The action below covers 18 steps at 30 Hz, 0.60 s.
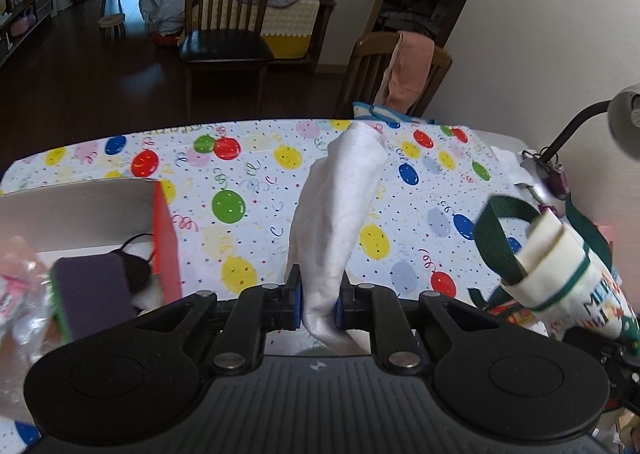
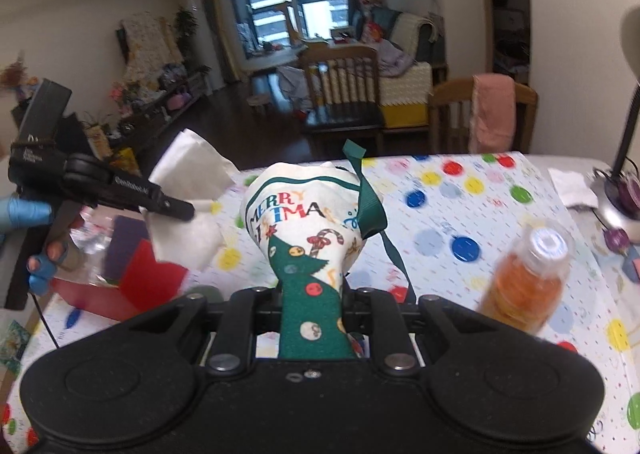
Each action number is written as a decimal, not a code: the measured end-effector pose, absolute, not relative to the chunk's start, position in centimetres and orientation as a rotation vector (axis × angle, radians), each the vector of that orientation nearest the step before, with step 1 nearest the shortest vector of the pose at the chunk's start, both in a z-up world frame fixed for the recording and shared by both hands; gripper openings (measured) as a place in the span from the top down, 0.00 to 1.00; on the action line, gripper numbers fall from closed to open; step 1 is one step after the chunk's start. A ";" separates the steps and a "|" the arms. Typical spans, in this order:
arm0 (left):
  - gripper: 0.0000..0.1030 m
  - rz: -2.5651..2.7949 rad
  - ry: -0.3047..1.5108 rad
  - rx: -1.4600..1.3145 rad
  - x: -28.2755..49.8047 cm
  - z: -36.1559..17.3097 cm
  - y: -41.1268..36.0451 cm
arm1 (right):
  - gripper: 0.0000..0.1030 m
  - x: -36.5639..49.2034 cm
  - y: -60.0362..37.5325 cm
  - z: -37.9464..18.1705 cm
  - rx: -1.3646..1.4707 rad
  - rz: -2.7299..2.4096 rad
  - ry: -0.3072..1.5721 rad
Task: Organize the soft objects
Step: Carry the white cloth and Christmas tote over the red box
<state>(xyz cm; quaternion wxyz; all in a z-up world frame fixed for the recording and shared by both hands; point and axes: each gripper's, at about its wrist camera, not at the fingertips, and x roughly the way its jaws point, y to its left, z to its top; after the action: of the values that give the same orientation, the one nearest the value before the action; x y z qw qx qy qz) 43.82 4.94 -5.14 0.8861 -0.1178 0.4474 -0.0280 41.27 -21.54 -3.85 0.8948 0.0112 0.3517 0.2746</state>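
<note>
My left gripper (image 1: 319, 304) is shut on a white cloth (image 1: 340, 209) and holds it up above the balloon-print tablecloth (image 1: 248, 181). The cloth also shows in the right wrist view (image 2: 188, 209), pinched in the left gripper (image 2: 192, 209). My right gripper (image 2: 312, 310) is shut on a Christmas-print fabric bag (image 2: 304, 221) with green straps, held above the table. The bag also shows at the right of the left wrist view (image 1: 568, 270).
A red-and-white open box (image 1: 120, 221) at the left holds a purple sponge (image 1: 92, 294) and a black item. An orange-filled bottle (image 2: 528, 274) stands at the right. A desk lamp (image 2: 624, 189) is at the far right. Chairs stand beyond the table's far edge.
</note>
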 end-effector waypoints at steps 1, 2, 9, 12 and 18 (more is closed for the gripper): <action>0.86 -0.057 0.926 -0.245 43.3 -4.7 5.2 | 0.83 41.0 -21.1 -3.3 0.023 0.581 0.723; 0.86 -0.056 0.920 -0.244 42.7 -4.3 5.6 | 0.83 40.8 -20.6 -2.8 0.024 0.595 0.717; 0.86 -0.040 0.888 -0.248 39.1 -1.7 8.6 | 0.83 39.6 -16.8 0.0 0.019 0.680 0.684; 0.86 -0.029 0.874 -0.253 37.7 -0.8 10.3 | 0.83 39.0 -15.0 0.7 0.006 0.709 0.673; 0.86 0.010 0.853 -0.260 35.1 1.1 14.9 | 0.83 38.4 -10.6 1.6 -0.016 0.763 0.661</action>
<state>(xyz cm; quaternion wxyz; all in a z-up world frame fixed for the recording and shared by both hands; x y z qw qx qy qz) 35.13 14.91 1.11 0.9023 -0.1257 0.4124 0.0049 38.42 -10.61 1.59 0.8752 -0.0075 0.3168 0.3654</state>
